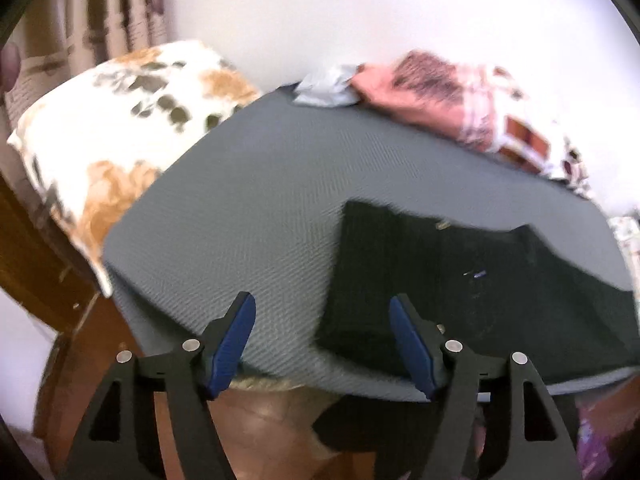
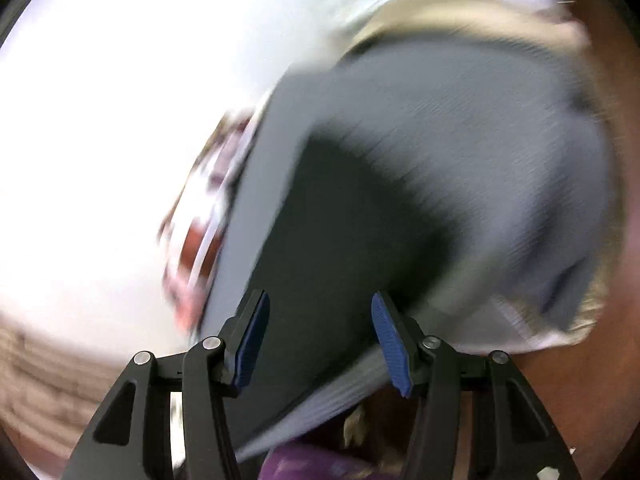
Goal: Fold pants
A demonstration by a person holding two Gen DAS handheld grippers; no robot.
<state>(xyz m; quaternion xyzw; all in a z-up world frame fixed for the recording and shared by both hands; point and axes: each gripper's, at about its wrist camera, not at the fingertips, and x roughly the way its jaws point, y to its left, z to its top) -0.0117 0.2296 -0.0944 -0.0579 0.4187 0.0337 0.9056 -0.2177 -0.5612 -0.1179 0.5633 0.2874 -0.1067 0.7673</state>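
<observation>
The black pants [image 1: 460,288] lie flat in a folded, roughly rectangular shape on the right part of a grey bed sheet [image 1: 248,200]. My left gripper [image 1: 322,304] hovers open over the sheet's near edge, its right finger above the pants' near left corner, with nothing between its blue pads. The right wrist view is heavily blurred. There the pants [image 2: 340,220] show as a dark patch on the grey sheet [image 2: 500,140]. My right gripper [image 2: 320,298] stands open above the near end of the pants, and I see nothing pinched in it.
A floral pillow [image 1: 120,120] lies at the sheet's far left. A pale grey cloth [image 1: 326,88] and a pink patterned cloth [image 1: 440,92] sit along the far edge by the white wall. A curtain [image 1: 100,12] hangs at the back left. Brown wooden frame [image 1: 40,248] borders the bed.
</observation>
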